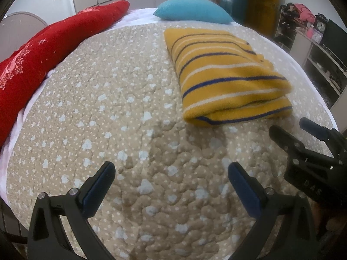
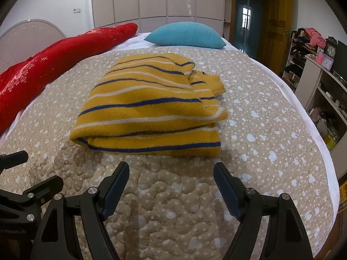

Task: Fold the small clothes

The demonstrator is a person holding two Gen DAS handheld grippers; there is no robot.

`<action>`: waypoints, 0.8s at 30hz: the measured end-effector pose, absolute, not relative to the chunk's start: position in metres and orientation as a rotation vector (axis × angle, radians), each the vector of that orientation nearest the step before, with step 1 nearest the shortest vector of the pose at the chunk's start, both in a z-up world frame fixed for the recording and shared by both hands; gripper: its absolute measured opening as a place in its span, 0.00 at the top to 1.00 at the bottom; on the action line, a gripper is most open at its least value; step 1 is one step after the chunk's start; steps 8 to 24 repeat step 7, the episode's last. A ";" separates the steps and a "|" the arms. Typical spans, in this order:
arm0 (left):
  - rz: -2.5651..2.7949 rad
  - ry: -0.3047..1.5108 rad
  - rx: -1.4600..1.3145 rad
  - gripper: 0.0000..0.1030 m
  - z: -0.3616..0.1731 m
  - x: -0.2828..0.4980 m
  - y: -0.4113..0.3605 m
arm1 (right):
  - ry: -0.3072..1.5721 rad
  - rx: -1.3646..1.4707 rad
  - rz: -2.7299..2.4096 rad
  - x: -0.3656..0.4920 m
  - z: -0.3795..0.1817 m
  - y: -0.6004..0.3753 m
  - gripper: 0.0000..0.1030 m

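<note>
A yellow sweater [image 2: 149, 106] with blue and white stripes lies folded into a thick, roughly rectangular bundle on the beige spotted quilt [image 1: 121, 130] that covers the bed. Its rounded folded edge faces the 2 grippers, and a sleeve cuff pokes out at the bundle's right side in the right wrist view.

The left gripper [image 1: 171, 173] hovers over bare quilt, short of the sweater, which sits ahead and to its right. Its jaws stand wide apart with nothing between them. The right gripper [image 2: 171, 173] is just beside it, also above the quilt, lined up with the near edge of the sweater but not touching it. Its jaws are likewise spread wide and hold nothing.

Beyond the sweater, a teal pillow [image 2: 184, 34] rests at the far end of the bed. A long red blanket [image 2: 54, 58] with a pale pattern runs along the left side.
</note>
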State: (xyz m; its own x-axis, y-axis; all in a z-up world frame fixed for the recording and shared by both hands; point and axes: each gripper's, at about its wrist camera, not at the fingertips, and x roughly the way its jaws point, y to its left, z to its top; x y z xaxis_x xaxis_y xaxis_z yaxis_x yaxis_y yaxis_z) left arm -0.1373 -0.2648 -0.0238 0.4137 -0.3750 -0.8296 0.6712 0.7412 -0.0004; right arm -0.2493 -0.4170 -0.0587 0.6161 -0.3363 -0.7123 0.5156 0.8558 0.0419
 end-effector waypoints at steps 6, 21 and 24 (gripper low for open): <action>-0.672 0.995 0.295 0.00 -0.030 -0.117 -0.257 | 0.766 0.260 -0.492 -0.249 -0.058 -0.418 0.18; -0.655 1.005 0.276 0.00 -0.029 -0.110 -0.253 | 0.766 0.264 -0.494 -0.249 -0.058 -0.420 0.19; -0.655 1.005 0.276 0.00 -0.029 -0.110 -0.253 | 0.766 0.264 -0.494 -0.249 -0.058 -0.420 0.19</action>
